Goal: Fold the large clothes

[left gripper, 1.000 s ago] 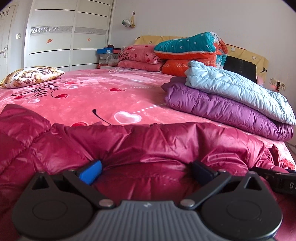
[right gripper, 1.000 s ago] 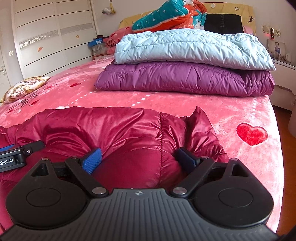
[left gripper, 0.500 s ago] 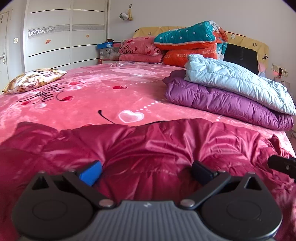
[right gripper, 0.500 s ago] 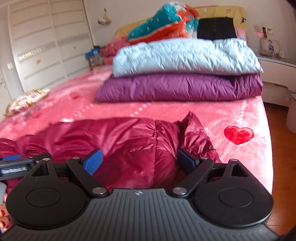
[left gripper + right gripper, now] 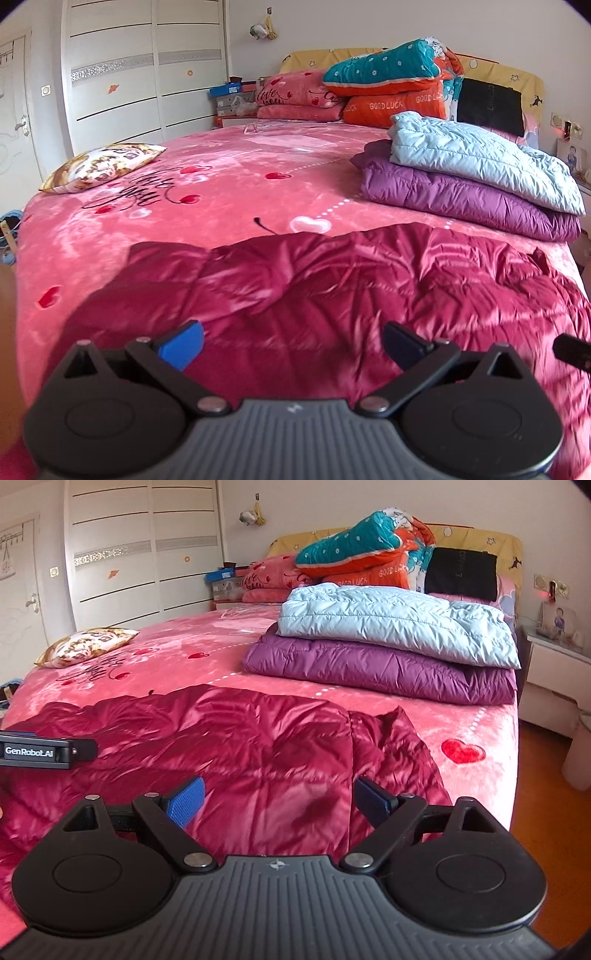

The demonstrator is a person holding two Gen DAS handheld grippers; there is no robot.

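At the bottom of the left wrist view the left hand-held gripper (image 5: 291, 345) hangs over the dark red puffer jacket (image 5: 332, 291), its jaws spread wide with nothing between them. A second ago the same pads sat low against a raised fold of the jacket; the camera has since come up and back, and the jacket lies flatter across the lower half of the frame, with more pink bedspread (image 5: 229, 184) visible to its left.

The right hand-held gripper (image 5: 279, 801) is likewise released, jaws apart above the jacket (image 5: 229, 746), whose right flap lies just left of a red heart on the bedspread (image 5: 480, 720). It too has lifted since the earlier frame. At the left edge of that view the other gripper's finger shows, higher in the frame than before.

Beyond the jacket, in the right middle of both views, the folded purple jacket (image 5: 465, 199) lies on the bed with the light blue jacket (image 5: 480, 155) stacked on it, both unchanged. A patterned cushion (image 5: 99, 166) rests at mid left. At the top, the pile of quilts and pillows (image 5: 388, 85) sits against the headboard, with the white wardrobe (image 5: 147, 74) at upper left.
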